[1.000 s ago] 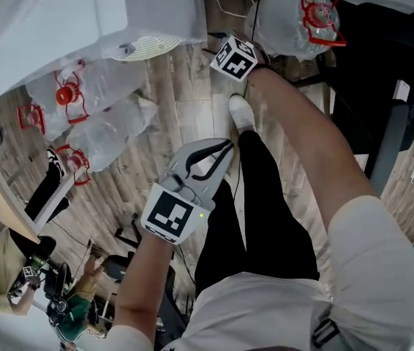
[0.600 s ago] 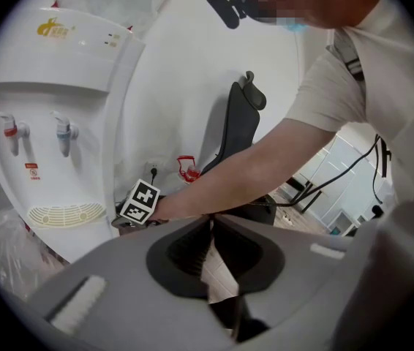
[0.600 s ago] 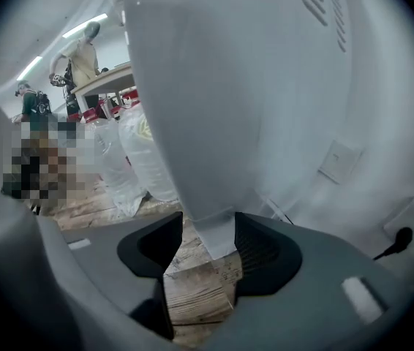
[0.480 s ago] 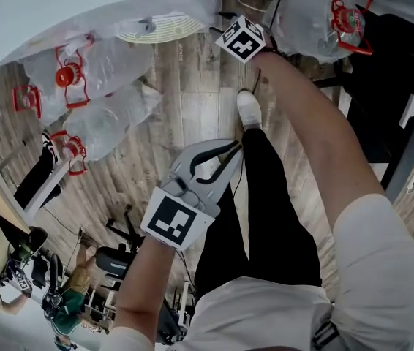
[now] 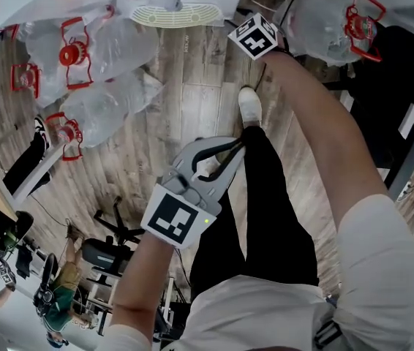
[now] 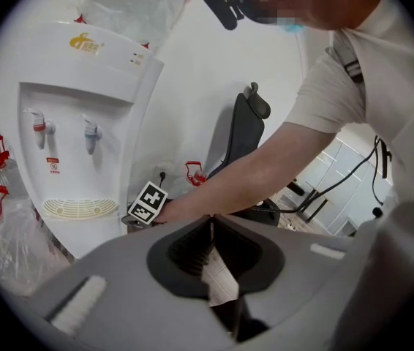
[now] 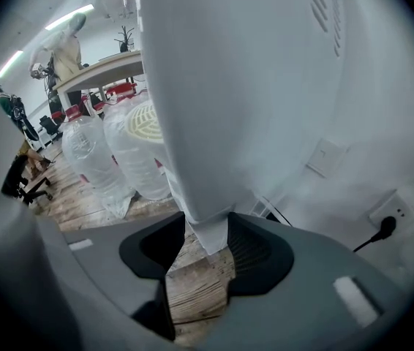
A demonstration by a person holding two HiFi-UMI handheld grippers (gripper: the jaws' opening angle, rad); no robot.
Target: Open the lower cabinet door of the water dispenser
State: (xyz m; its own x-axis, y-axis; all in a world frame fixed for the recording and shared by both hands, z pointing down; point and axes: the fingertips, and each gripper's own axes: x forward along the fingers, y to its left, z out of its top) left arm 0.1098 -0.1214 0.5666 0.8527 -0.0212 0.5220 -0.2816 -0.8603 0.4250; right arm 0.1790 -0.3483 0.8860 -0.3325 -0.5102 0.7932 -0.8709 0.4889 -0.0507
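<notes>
Swing the lower cabinet door [image 7: 205,196] out slowly along its hinge arc, because the right gripper [image 7: 207,232], arm stretched far and tilted steeply down at the water dispenser [image 6: 75,123]'s foot, has just been closing its jaws onto the door's bottom corner, while the left gripper [image 5: 230,146] hangs near the body, jaws together on nothing

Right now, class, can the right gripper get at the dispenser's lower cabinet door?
Probably yes: nothing blocks the right gripper at the foot of the water dispenser; its jaws have just been closing on a white bottom edge between them. Whether that is the door I cannot tell.
</notes>
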